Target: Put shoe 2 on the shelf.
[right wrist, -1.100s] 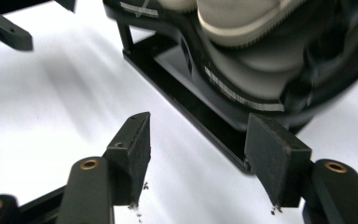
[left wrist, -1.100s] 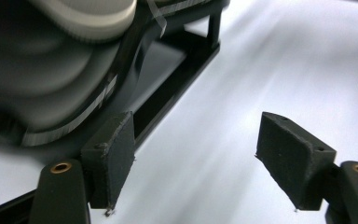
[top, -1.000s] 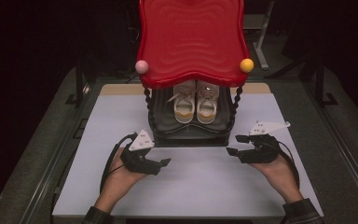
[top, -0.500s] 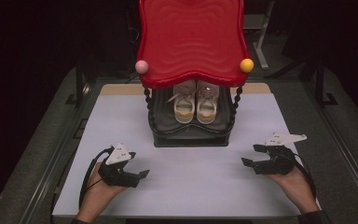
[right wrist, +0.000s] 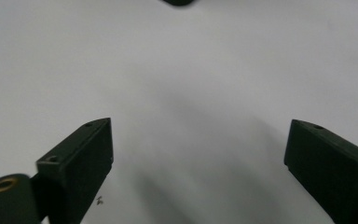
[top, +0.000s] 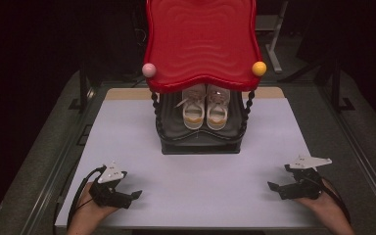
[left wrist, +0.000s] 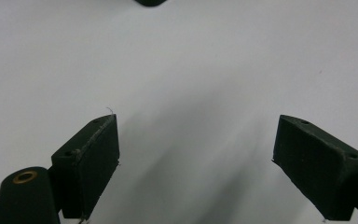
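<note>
At counter's far middle: black two-tier rack (top: 199, 142), glossy moulded base with a scalloped front lip, twisted bead-like posts at the corners, topped by a shiny red plastic tray (top: 201, 41) with rippled surface and wavy edge; pink ball (top: 149, 70) on its left front corner, yellow ball (top: 259, 68) on the right. On the lower tier, under the tray: pair of pale sneakers (top: 205, 105), toes toward the near edge, tan band at each toe, laces loose. Counter (top: 200, 181) matte, pale grey, smooth and flat. Near left corner: left tongs (top: 135, 197), black and blocky, grey three-cornered plate on top, low over the bare surface; blunt wedge pads wide apart, just been opening, nothing between them. Near right corner: right tongs (top: 277, 177), same build; pads likewise spread wide, just been opening, holding nothing. Both well apart from rack and sneakers.
</note>
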Demonstrator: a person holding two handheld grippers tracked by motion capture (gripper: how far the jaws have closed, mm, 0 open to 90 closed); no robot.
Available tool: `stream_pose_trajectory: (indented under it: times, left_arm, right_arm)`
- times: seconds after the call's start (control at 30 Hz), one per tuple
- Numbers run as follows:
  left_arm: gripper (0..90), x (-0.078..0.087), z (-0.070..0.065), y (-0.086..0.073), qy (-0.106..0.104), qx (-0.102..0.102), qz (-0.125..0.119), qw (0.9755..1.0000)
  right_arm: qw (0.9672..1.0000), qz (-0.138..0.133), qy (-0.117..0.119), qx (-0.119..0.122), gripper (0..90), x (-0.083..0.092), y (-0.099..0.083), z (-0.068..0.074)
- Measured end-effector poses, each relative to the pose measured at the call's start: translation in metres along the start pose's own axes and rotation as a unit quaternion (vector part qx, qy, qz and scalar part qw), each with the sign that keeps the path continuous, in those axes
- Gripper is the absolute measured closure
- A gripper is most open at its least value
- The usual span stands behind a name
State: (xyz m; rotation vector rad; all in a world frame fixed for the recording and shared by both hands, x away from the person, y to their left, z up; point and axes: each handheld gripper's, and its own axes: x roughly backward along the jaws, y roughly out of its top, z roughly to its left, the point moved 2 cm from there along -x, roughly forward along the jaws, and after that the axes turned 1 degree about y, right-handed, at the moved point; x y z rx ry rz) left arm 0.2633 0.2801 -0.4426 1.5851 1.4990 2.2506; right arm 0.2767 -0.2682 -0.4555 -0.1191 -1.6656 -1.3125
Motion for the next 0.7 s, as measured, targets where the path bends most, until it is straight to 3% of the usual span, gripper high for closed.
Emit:
stream_pose_trajectory:
  times: [0.27,0.33,0.43,0.7]
  left_arm:
    - [13.0,-0.004,0.004,-0.018,0.001,0.001,0.0,1.0]
    - [13.0,-0.006,0.006,-0.022,0.0,0.004,0.003,1.0]
    - [12.9,-0.007,0.006,-0.026,-0.002,0.002,-0.016,0.9999]
    - [12.9,-0.007,0.006,-0.027,-0.001,0.002,-0.018,0.9998]
  right_arm:
    - [0.9995,0.012,-0.026,-0.015,1.6,-0.004,-0.017,-0.015]
    - [0.9996,0.004,-0.026,-0.011,1.2,-0.004,-0.018,-0.015]
    - [0.9996,0.005,-0.027,-0.01,1.1,-0.005,-0.018,-0.015]
    - [0.9996,0.003,-0.029,-0.007,1.1,-0.005,-0.019,-0.015]
